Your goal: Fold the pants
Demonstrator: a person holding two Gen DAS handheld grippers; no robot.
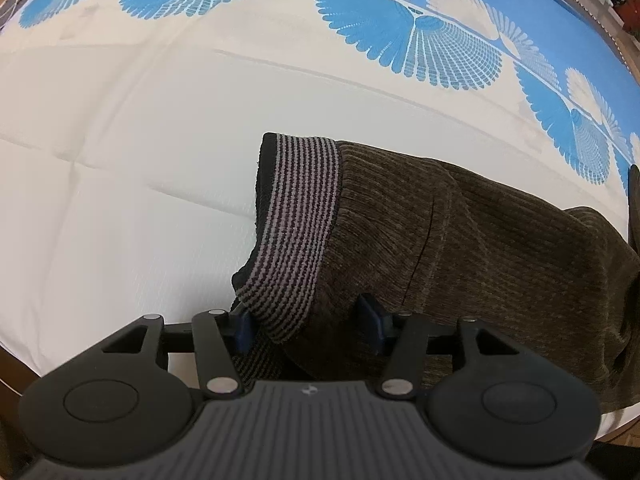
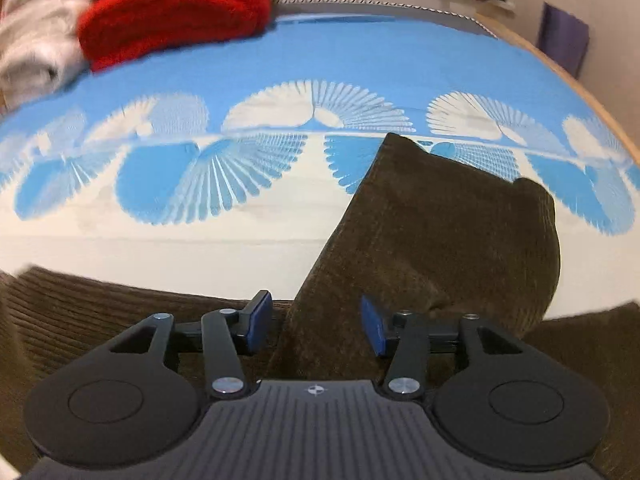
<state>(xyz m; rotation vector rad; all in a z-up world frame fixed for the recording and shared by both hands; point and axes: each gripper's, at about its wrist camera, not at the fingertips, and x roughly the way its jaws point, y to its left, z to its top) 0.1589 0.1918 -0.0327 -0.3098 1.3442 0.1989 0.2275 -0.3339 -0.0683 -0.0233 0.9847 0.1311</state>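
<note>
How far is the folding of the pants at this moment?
Early stage. The pants lie bunched on the bedsheet, with no neat fold yet. The left claw straddles the striped waistband; the right claw straddles a leg. Both are open. Grasping and folding remain.

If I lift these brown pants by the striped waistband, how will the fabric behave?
Probably floppy: the pants already sag and crease on the bedsheet. The ribbed pile looks grippy, unlikely to slip. The striped waistband, curled between the left hand-held gripper fingers, may stretch.

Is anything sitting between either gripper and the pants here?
Nothing visible. The left gripper has the striped waistband of the pants between its open fingers, and the right gripper straddles a raised fold of them.
</note>
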